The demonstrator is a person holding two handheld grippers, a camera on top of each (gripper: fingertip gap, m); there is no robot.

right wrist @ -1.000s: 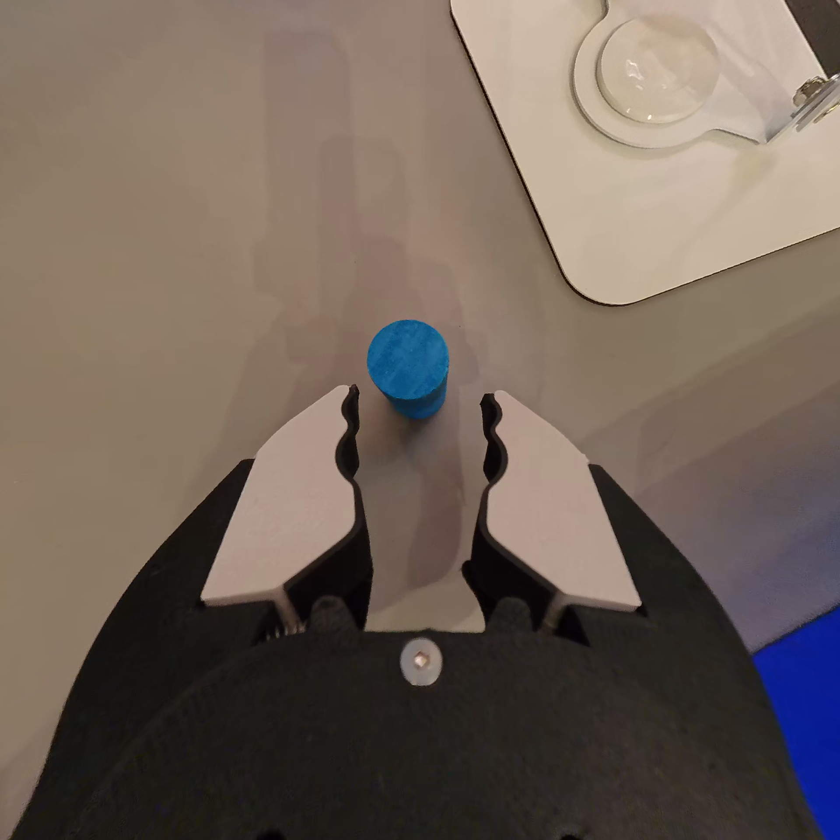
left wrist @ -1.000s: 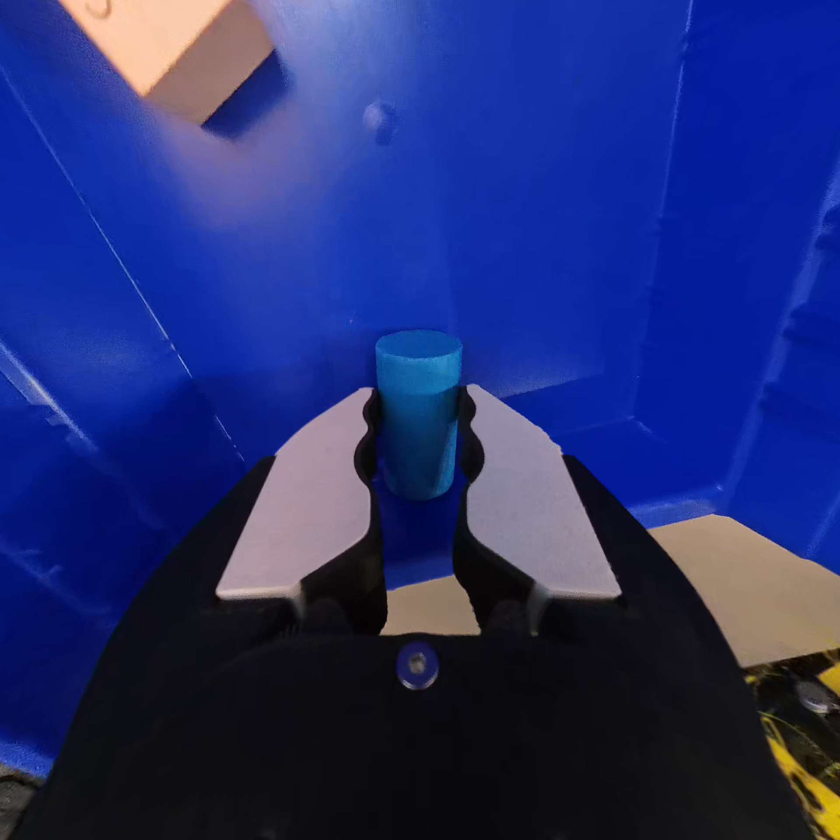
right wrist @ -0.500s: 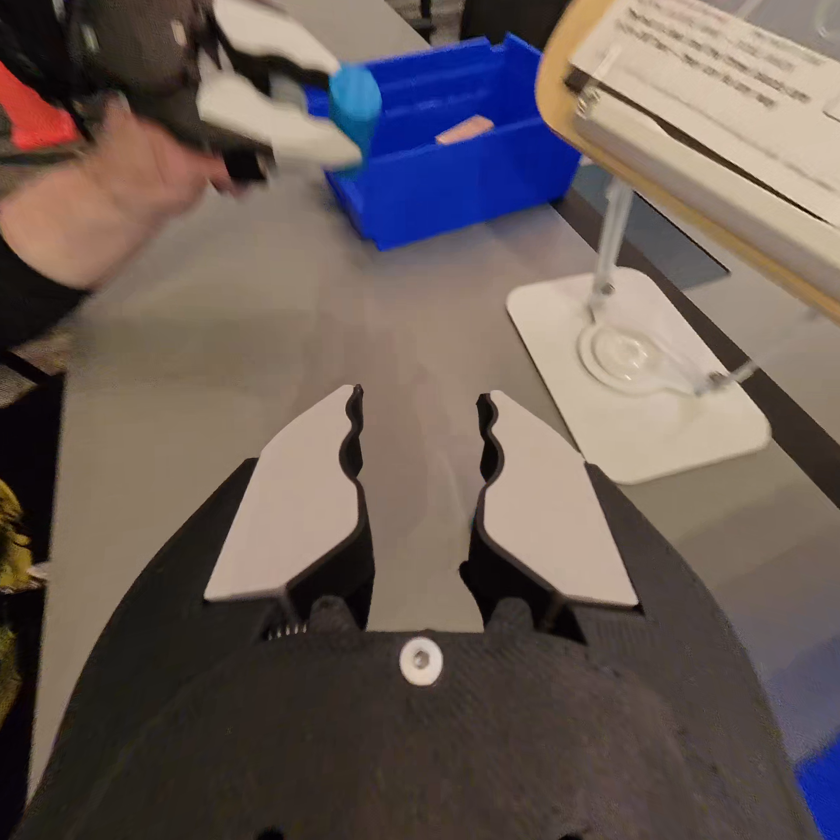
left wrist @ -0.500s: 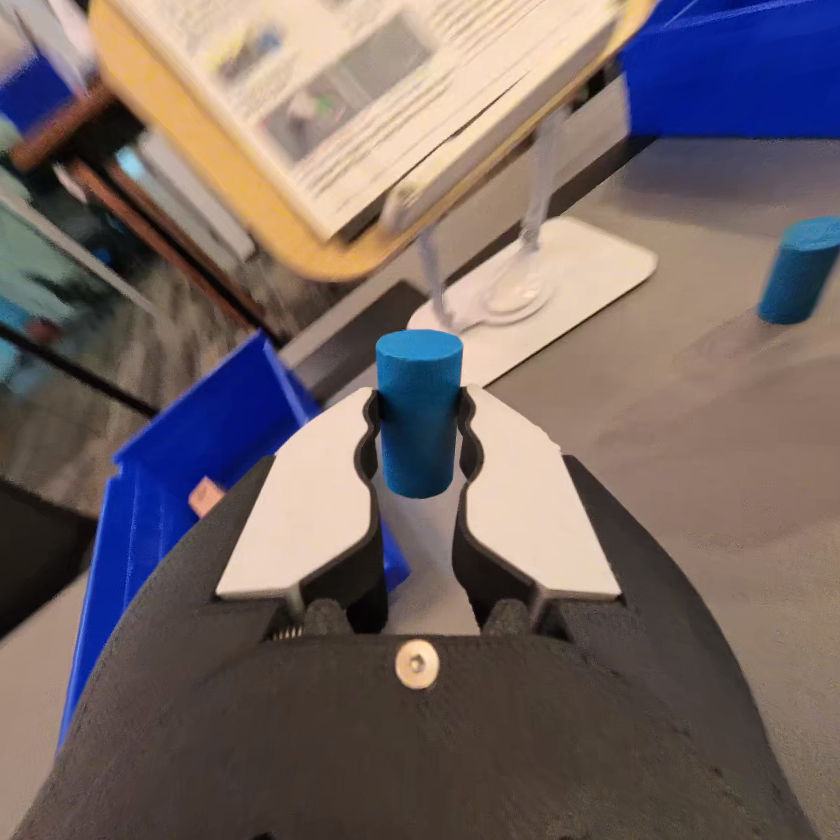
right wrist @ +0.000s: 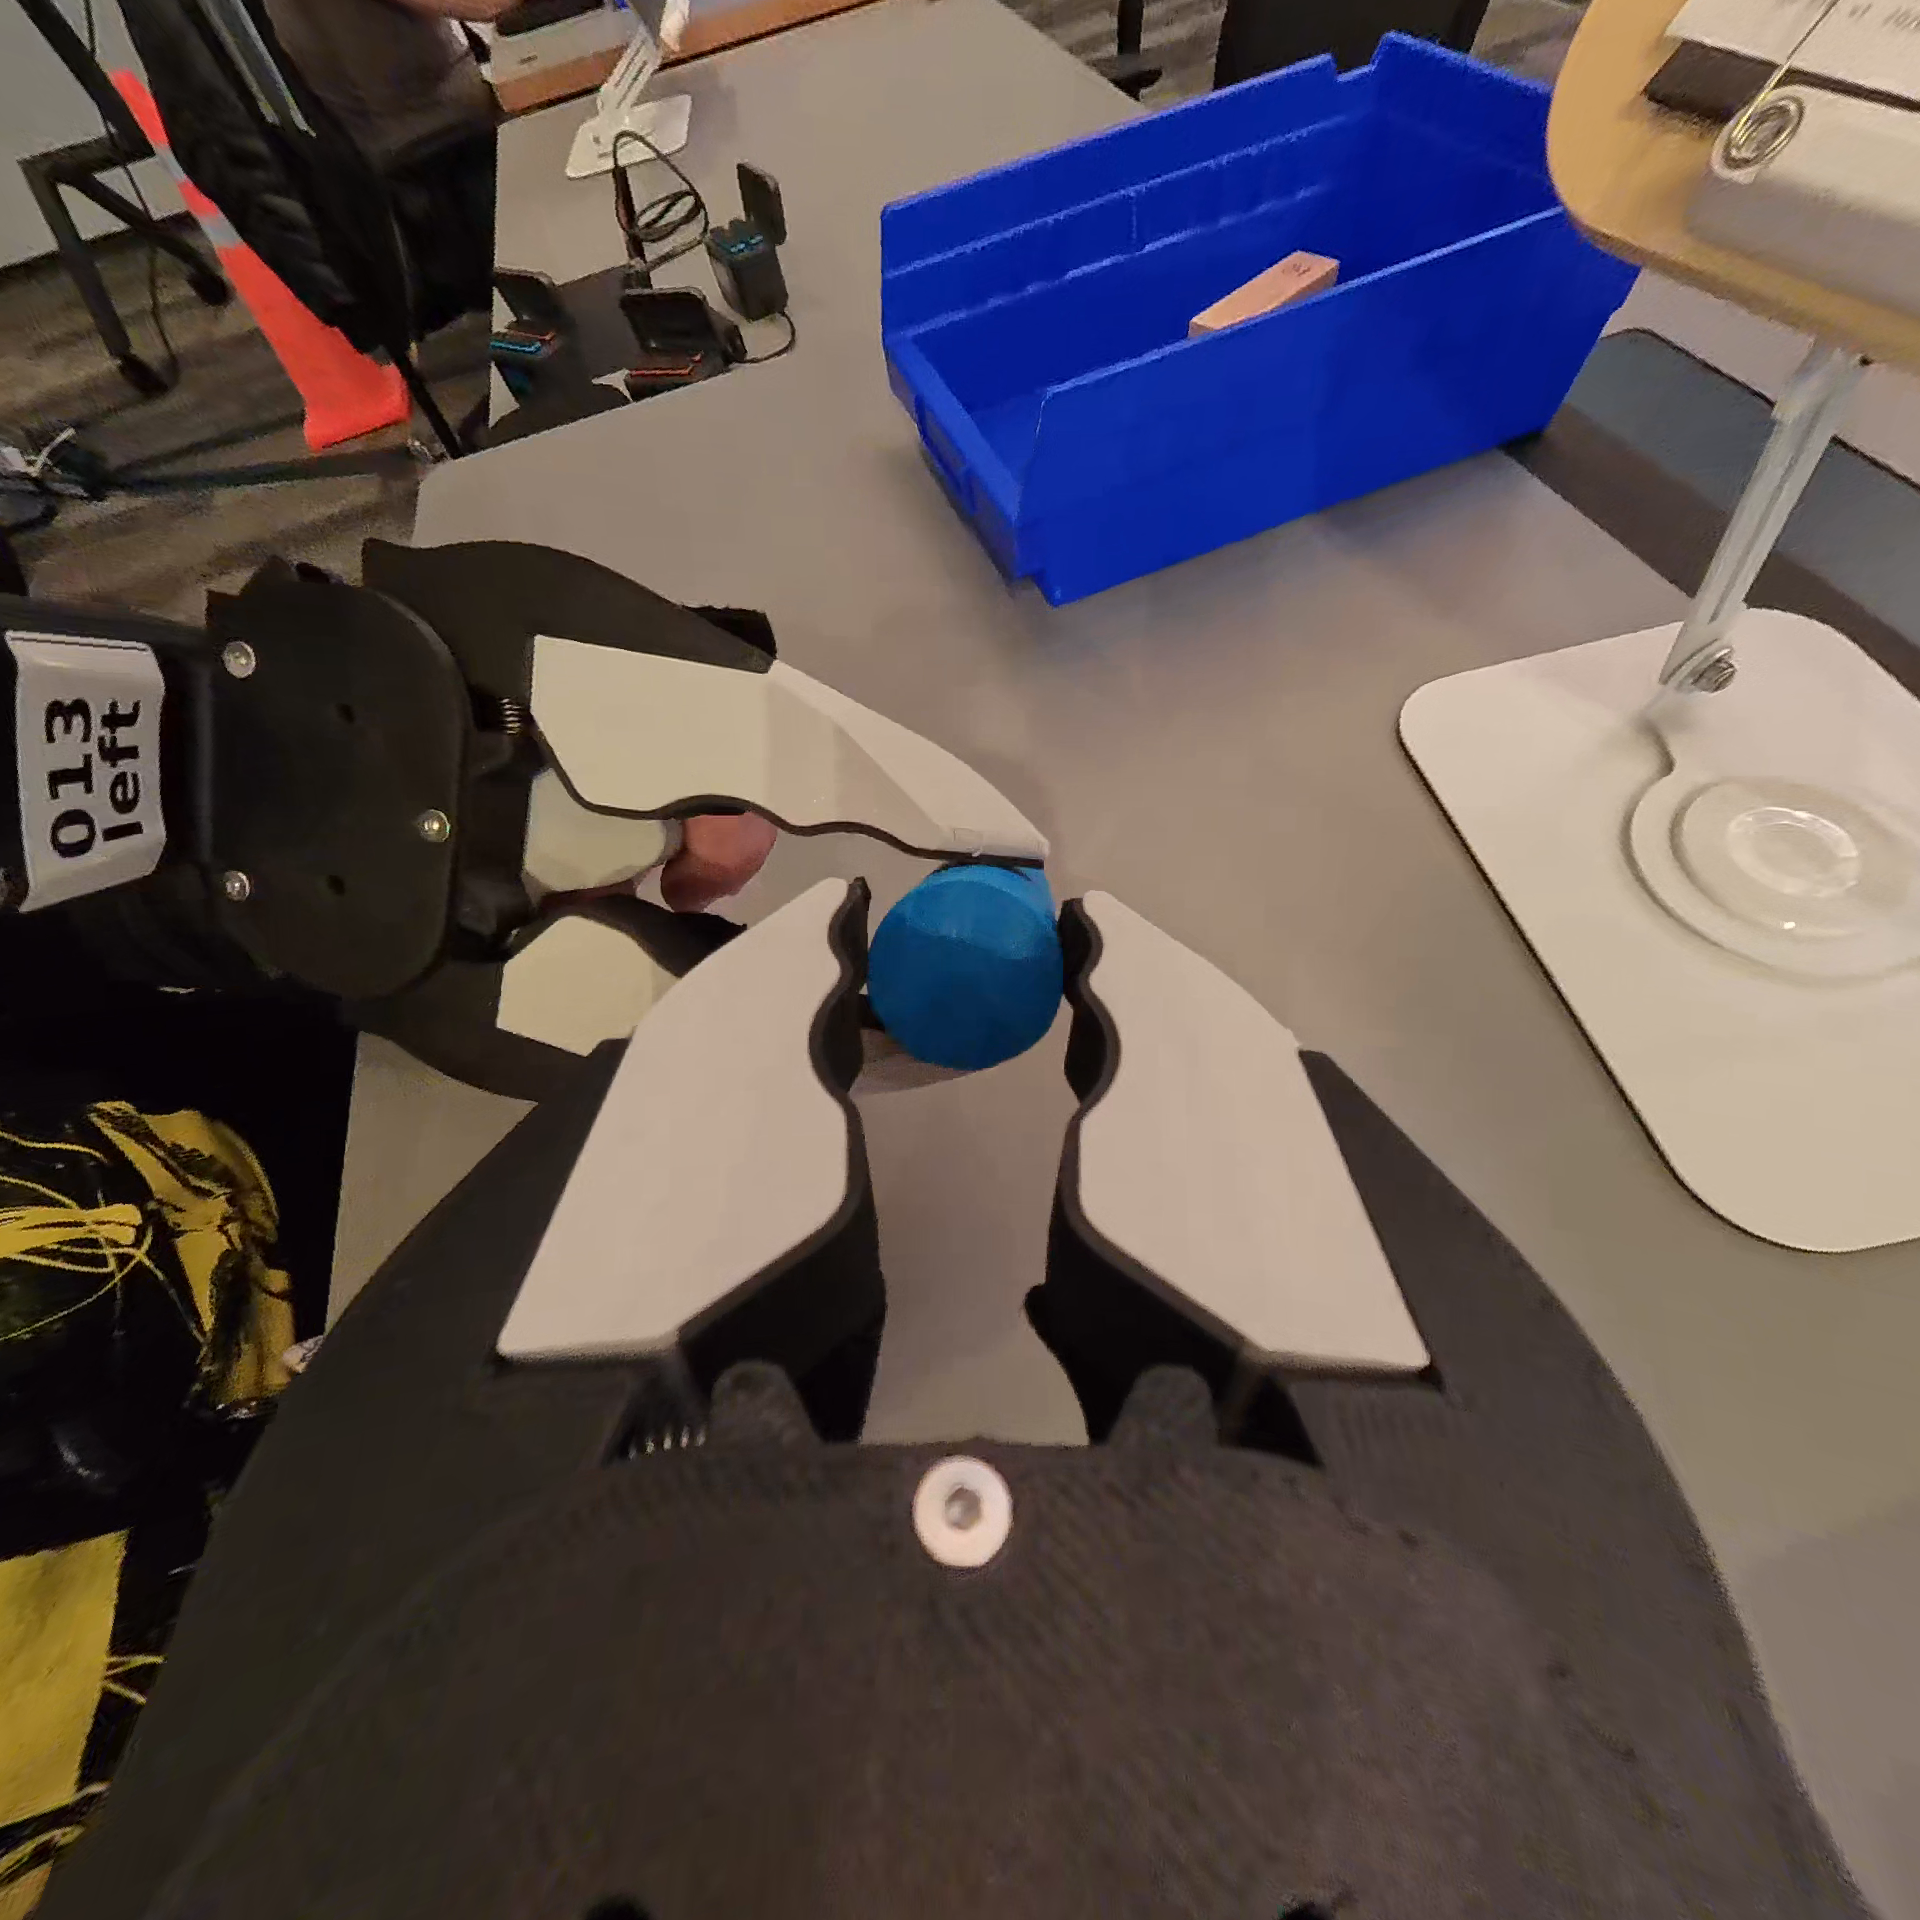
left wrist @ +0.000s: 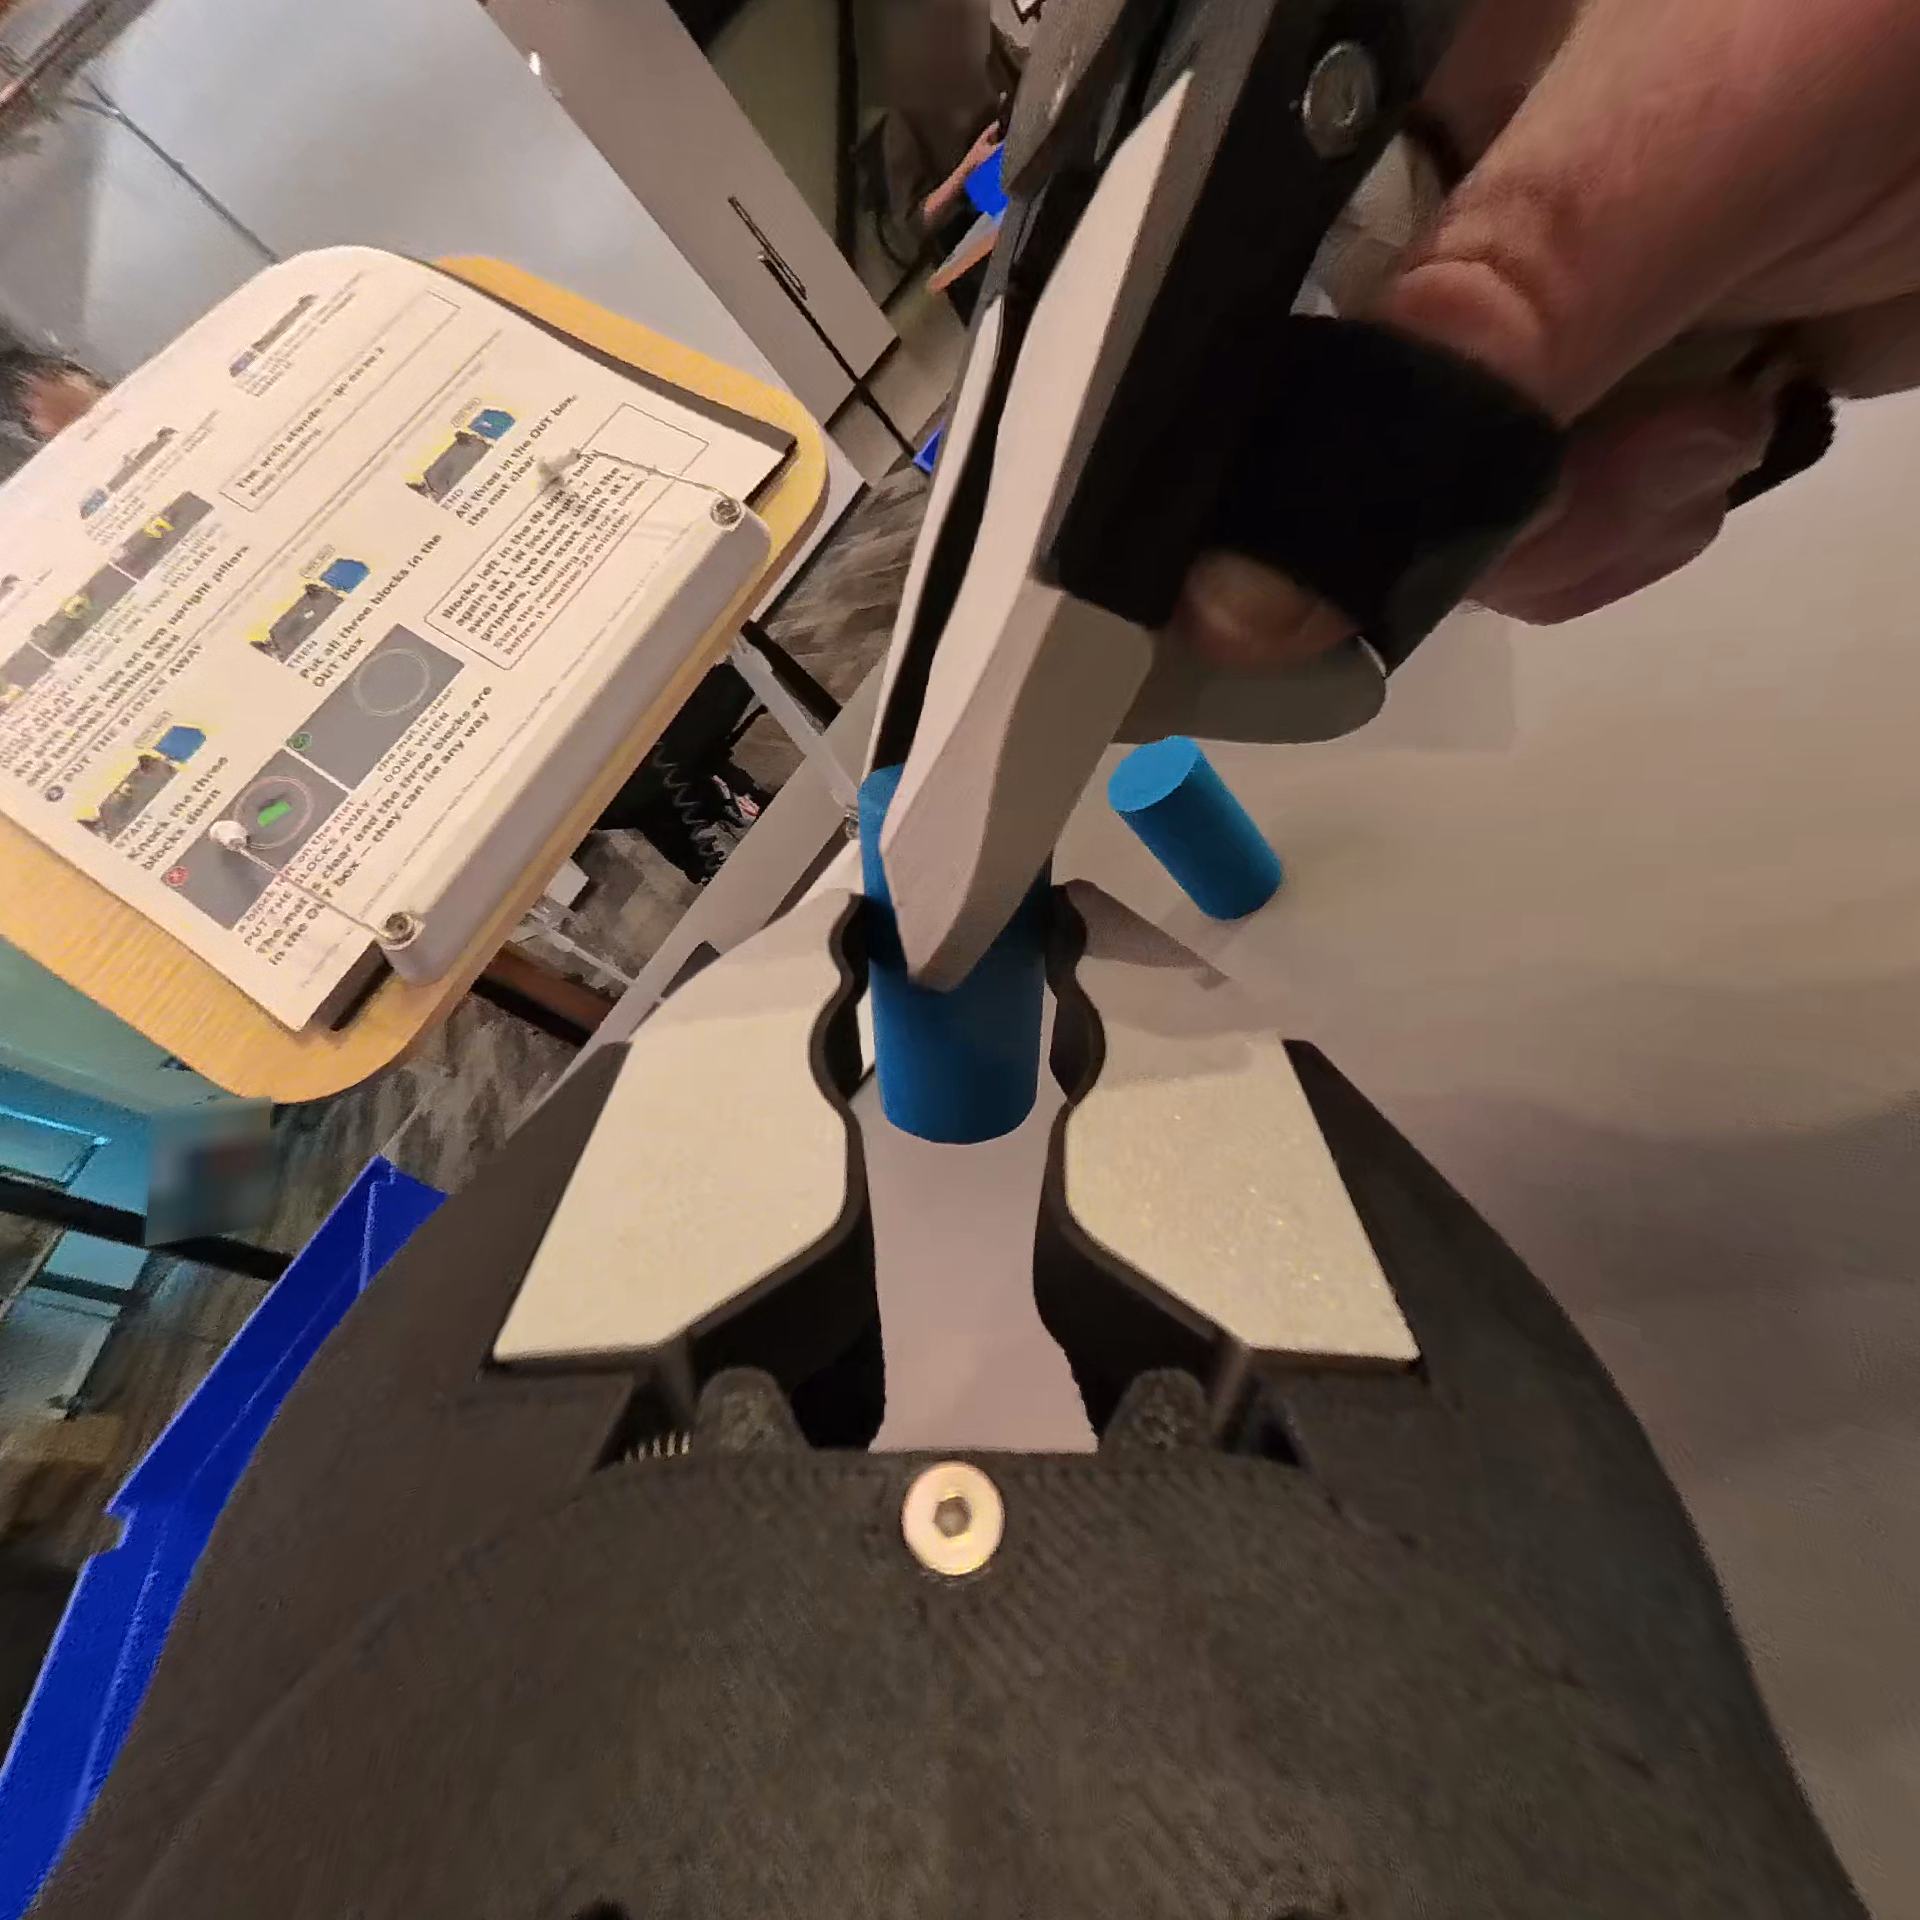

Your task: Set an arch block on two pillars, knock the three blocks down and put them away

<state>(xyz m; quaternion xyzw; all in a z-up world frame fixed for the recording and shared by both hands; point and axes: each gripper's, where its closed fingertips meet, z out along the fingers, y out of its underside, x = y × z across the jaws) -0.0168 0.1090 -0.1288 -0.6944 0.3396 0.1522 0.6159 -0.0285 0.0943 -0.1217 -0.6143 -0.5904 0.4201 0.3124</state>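
Pillar [left wrist: 956,1049], lifted from the blue bin [right wrist: 1247,436] a second ago, now hangs above the desk [right wrist: 1247,727]; left fingers [left wrist: 727,1143] clamped, right fingers [right wrist: 717,1122] closing round it: handover.

Black tool [left wrist: 951,997], pale grey fingers [left wrist: 686,1184]

A lab or office workroom set up for recording manipulation trials: grey tables [right wrist: 1195,727] on patterned carpet, an instruction sheet clipped to a wooden board [left wrist: 343,665] on a white-based stand [right wrist: 1704,904], a blue storage bin [right wrist: 1226,416], battery chargers [right wrist: 665,312] with cables on a neighbouring table, and an orange traffic cone [right wrist: 301,332] on the floor.
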